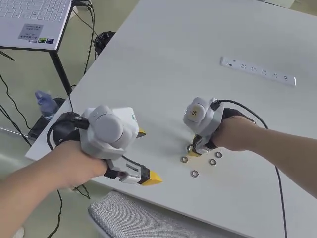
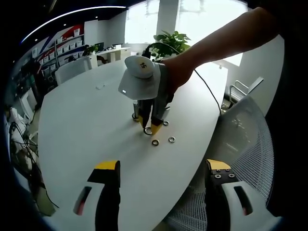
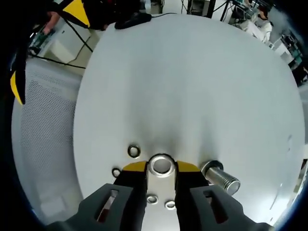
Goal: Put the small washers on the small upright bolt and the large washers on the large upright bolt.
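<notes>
Head view: working near the front edge of the bench (image 1: 163,59). Right tool (image 1: 194,150) pointed down among 4 loose washers (image 1: 194,173). Left tool (image 1: 147,155) held aside, released, jaws wide apart with nothing between them.

Left gripper view: looking across at the right tool, tip-down on a ring, loose washers just beside it.

Right gripper view: clenched on a large washer (image 3: 161,164), pinched at the rim, flat face and hole toward the camera, so hole axis roughly vertical. Cannot tell whether lifted or touching the bench. Bolt (image 3: 220,177) just beside the jaws, long axis leaning to the lower right here, probably upright and bent by the lens.

Judged step: picking up 1 large washer. Next: lift, carry sideways over the bolt tip, keep level, centre the hole on the shank, then release.
</notes>
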Tool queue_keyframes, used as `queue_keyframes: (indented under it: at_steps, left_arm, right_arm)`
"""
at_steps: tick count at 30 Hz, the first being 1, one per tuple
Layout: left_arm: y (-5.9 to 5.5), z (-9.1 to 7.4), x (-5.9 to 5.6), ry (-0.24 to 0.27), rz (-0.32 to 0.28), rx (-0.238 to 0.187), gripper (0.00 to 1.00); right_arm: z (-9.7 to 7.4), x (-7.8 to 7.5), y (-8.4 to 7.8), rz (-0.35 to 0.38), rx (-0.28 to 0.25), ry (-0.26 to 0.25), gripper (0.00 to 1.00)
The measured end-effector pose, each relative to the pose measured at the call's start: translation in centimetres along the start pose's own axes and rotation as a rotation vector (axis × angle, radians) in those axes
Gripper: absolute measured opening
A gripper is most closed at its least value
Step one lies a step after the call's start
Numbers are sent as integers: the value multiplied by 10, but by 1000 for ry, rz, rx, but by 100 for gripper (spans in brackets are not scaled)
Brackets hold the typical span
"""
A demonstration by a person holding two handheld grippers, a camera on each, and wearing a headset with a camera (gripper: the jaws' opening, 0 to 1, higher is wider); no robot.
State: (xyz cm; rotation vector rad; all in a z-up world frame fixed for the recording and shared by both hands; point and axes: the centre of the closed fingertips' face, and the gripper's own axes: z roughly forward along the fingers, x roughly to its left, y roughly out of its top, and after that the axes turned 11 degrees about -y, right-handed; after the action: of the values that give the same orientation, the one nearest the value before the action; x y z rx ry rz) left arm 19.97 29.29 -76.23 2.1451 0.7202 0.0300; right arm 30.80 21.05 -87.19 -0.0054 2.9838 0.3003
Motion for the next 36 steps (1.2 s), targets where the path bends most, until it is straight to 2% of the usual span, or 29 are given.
queue_keyframes:
  at_steps: [7,19,21,27,36]
  left_arm:
    - [1,0,-1,0,0,-6,71]
    - [3,1,-3,-1,10,-3,70]
    - [5,1,-3,-3,12,-9,70]
    - [6,0,-3,-4,10,-15,70]
    - [8,-1,-5,-7,17,-23,71]
  right_arm:
    - [-13,-5,-2,36,-15,-1,20]
    - [-36,-1,-5,15,-9,3,20]
    - [-42,-3,-8,-16,0,-13,20]
    - [-58,-9,-19,-34,17,-33,20]
    - [-78,-17,-35,-6,43,-42,21]
